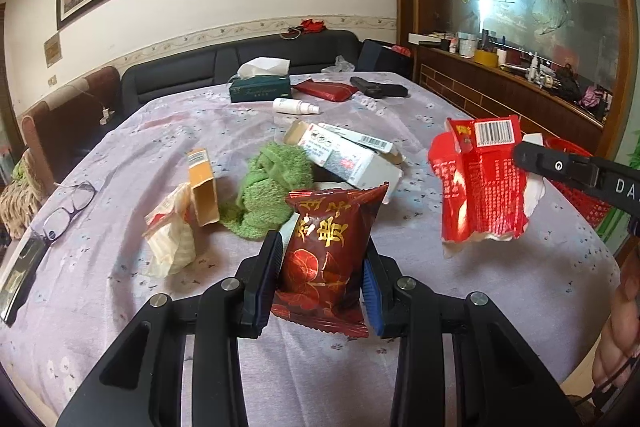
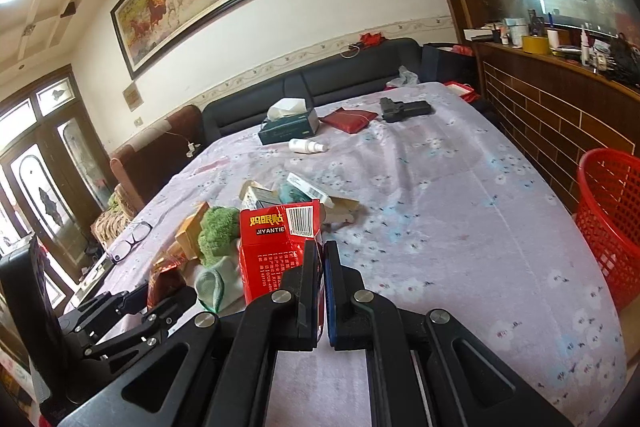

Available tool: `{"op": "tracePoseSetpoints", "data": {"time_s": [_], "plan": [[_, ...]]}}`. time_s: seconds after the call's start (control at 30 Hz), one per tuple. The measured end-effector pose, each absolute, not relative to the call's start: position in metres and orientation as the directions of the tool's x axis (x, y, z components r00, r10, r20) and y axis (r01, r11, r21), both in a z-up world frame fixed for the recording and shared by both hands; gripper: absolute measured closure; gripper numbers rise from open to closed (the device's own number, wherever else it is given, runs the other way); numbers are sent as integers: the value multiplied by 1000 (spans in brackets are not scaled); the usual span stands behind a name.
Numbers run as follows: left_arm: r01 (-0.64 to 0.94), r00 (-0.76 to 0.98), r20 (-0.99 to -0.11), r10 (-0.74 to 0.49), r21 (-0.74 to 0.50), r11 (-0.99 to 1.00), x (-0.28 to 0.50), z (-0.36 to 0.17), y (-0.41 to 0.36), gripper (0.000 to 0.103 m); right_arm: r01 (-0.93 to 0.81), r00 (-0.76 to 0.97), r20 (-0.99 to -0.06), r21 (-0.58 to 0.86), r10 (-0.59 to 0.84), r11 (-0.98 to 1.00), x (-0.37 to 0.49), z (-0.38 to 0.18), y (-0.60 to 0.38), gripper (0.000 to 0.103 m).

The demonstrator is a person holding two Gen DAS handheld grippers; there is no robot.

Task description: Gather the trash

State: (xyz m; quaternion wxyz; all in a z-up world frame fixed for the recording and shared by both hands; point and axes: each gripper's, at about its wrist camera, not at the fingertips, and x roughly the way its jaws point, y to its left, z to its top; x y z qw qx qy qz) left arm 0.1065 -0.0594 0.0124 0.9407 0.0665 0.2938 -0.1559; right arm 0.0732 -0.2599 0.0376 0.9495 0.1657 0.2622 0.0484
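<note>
My left gripper (image 1: 322, 259) is shut on a dark red snack wrapper (image 1: 328, 251) with gold characters, held above the table. My right gripper (image 2: 320, 255) is shut on a torn bright red box (image 2: 278, 251) with a barcode; the box also shows in the left wrist view (image 1: 482, 187), held up at the right. More trash lies on the table: a white carton (image 1: 352, 155), an orange box (image 1: 203, 187) and a crumpled clear wrapper (image 1: 170, 231). A red mesh basket (image 2: 610, 223) stands beside the table's right edge.
A green towel (image 1: 272, 187) lies mid-table. Glasses (image 1: 66, 211) and a dark phone (image 1: 18, 275) lie at the left edge. A tissue box (image 1: 260, 85), spray bottle (image 1: 296, 106), red pouch (image 1: 326, 89) and black case (image 1: 378, 87) sit at the far side. A wooden counter (image 2: 560, 107) runs along the right.
</note>
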Motion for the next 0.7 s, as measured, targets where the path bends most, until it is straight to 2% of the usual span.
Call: {"op": "tracePoseSetpoints", "data": {"time_s": [0.57, 0.7], "plan": [[270, 785, -594, -177, 70, 960, 117, 23, -71, 67, -64, 835, -482, 397, 267, 916, 111, 31, -279, 100], [260, 775, -606, -179, 48, 964, 125, 29, -76, 67, -91, 821, -491, 393, 293, 915, 123, 28, -281, 100]]}}
